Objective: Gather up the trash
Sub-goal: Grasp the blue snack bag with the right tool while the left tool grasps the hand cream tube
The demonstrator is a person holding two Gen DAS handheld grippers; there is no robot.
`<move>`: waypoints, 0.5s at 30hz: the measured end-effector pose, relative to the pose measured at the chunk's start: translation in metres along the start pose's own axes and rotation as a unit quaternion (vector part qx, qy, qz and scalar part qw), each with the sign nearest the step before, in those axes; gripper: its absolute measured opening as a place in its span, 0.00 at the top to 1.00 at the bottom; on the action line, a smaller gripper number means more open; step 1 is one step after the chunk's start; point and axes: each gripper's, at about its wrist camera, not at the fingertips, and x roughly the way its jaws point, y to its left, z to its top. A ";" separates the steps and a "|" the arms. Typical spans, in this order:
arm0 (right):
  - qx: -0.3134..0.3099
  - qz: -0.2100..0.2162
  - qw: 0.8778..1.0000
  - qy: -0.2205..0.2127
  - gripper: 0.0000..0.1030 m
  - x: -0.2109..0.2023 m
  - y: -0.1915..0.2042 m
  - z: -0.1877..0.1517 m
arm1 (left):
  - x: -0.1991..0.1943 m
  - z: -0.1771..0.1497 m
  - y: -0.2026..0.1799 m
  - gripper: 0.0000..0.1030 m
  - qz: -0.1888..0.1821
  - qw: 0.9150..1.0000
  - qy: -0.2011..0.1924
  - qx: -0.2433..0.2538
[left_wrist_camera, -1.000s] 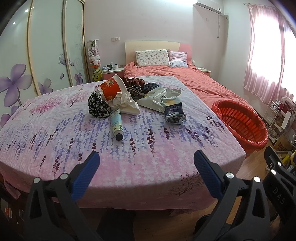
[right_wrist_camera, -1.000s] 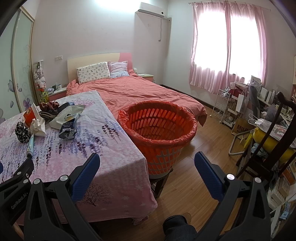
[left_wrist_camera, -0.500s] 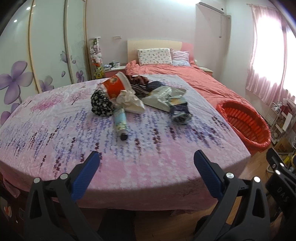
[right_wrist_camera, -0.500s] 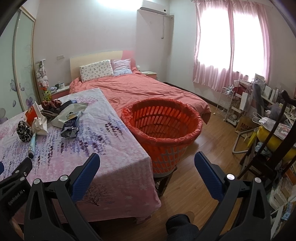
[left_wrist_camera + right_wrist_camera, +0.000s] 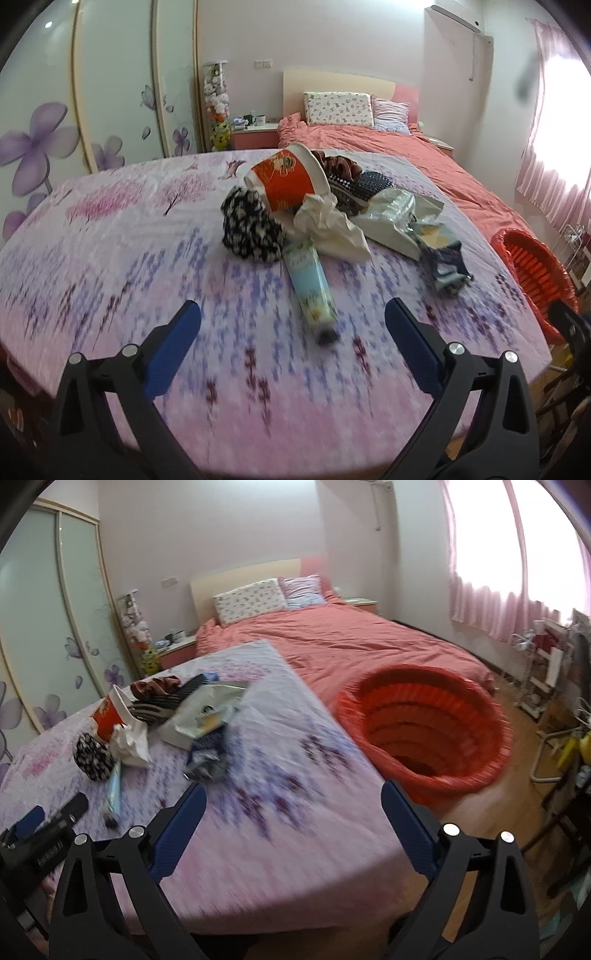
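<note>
Trash (image 5: 317, 221) lies heaped mid-worktop (image 5: 110, 258), near the red basket (image 5: 424, 731) on the floor; both grippers' fingers, left (image 5: 293, 326) and right (image 5: 293, 805), spread apart, the right's just narrowing, nothing between.

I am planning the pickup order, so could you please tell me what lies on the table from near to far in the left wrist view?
Light blue tube → black floral pouch → red paper cup → dark red cloth.
</note>
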 end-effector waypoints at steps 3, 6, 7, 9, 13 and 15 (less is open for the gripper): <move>-0.004 0.028 1.000 0.013 0.12 0.025 0.017 0.012 | 0.016 0.008 0.002 0.05 -0.006 1.000 0.008 0.005; -0.012 0.045 0.998 0.033 0.17 0.052 0.034 0.020 | 0.033 0.012 0.005 0.05 -0.016 1.000 0.025 0.000; -0.014 0.051 0.998 0.042 0.18 0.062 0.040 0.022 | 0.038 0.013 0.007 0.05 -0.020 0.999 0.031 -0.004; -0.016 0.060 0.997 0.056 0.18 0.080 0.048 0.024 | 0.047 0.014 0.010 0.05 -0.024 0.999 0.040 -0.009; -0.017 0.054 0.994 0.090 0.24 0.113 0.060 0.025 | 0.061 0.016 0.014 0.07 -0.032 0.998 0.053 -0.017; -0.014 0.055 0.993 0.104 0.33 0.123 0.061 0.025 | 0.066 0.016 0.015 0.10 -0.035 0.997 0.058 -0.020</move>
